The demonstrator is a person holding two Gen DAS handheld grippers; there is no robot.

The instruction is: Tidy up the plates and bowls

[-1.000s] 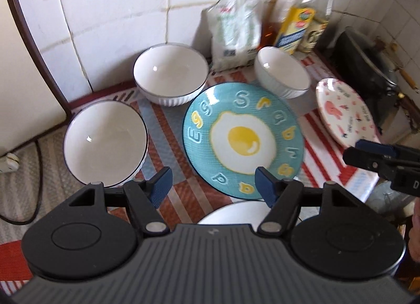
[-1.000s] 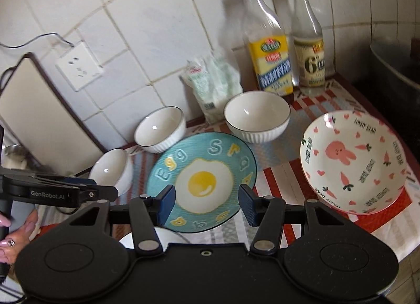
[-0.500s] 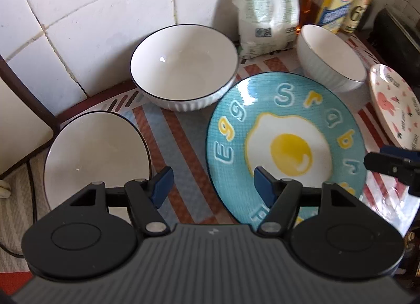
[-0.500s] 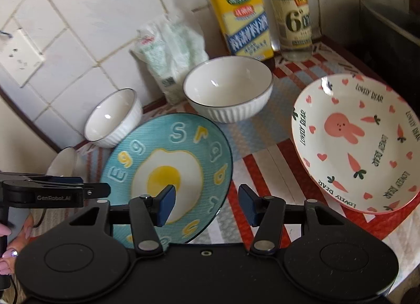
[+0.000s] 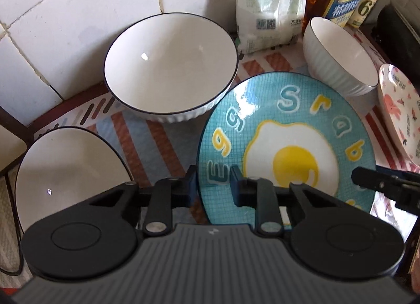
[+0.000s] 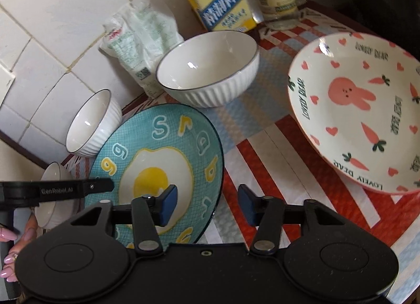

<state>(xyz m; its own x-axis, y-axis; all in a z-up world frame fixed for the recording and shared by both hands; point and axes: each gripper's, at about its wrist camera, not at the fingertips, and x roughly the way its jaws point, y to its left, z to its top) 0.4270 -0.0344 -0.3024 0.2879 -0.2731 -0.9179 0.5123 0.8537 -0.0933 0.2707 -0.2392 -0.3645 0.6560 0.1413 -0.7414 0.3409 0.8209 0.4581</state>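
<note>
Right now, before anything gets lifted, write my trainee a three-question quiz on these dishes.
1. True or false: the egg plate sits inside a bowl.
2. How many white bowls show in the left wrist view?
3. What animal is drawn on the heart-patterned plate? A) fish B) rabbit C) cat

Key: 1 false, it lies flat beside the bowls; 2 three; 3 B.
</note>
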